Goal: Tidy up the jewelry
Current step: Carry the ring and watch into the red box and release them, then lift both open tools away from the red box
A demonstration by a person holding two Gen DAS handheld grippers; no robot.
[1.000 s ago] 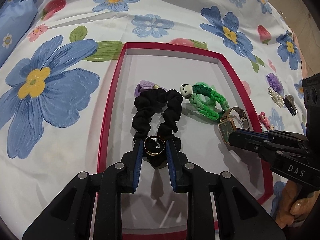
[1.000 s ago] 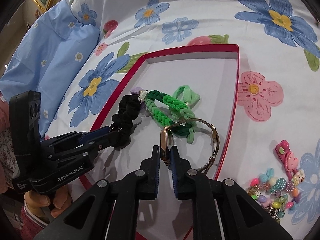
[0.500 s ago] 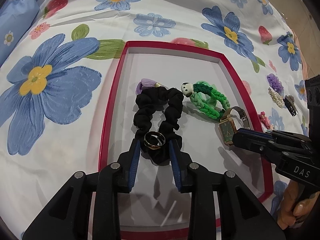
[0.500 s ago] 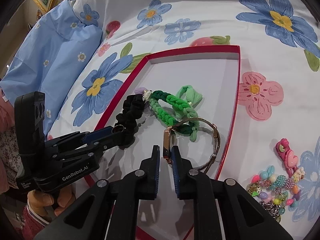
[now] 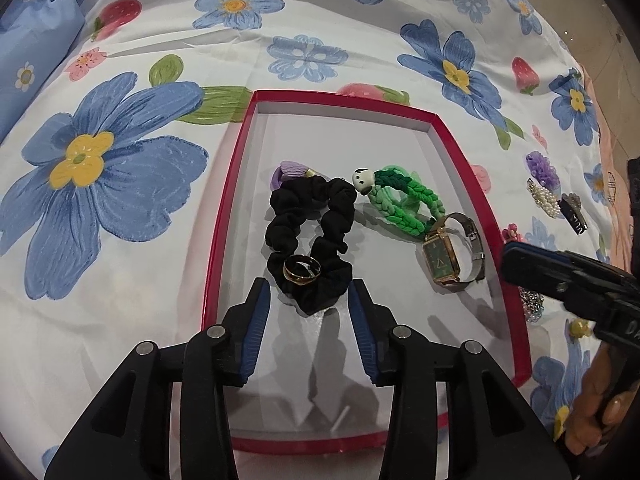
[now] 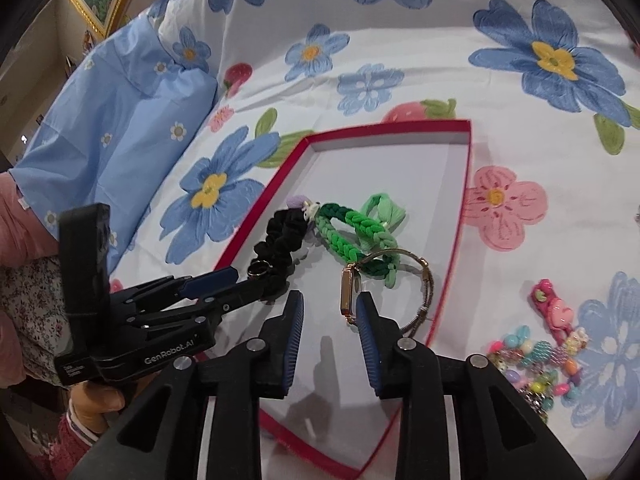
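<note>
A red-rimmed white tray [image 5: 240, 152] [image 6: 448, 280] lies on a flowered cloth. In it are a black scrunchie [image 5: 310, 224] [image 6: 276, 248], a gold ring [image 5: 302, 271] [image 6: 259, 269] resting on the scrunchie, a green braided band [image 5: 404, 204] [image 6: 352, 236], a purple piece [image 5: 290, 170] and a gold watch with a green face [image 5: 442, 258] [image 6: 347, 292]. My left gripper [image 5: 308, 300] [image 6: 256, 280] is open and empty just short of the ring. My right gripper [image 6: 330, 312] [image 5: 516, 256] is open and empty, with the watch case by its right finger.
Loose jewelry lies on the cloth right of the tray: a pink clip [image 6: 554, 308], a colourful bead pile [image 6: 532, 360], a pearl clip [image 5: 542, 196] and a purple flower piece [image 5: 542, 168]. A blue pillow [image 6: 120, 120] sits far left.
Both grippers opened and drew back. The left let go of the ring, which now rests on the scrunchie. The right let go of the watch, which stays in the tray.
</note>
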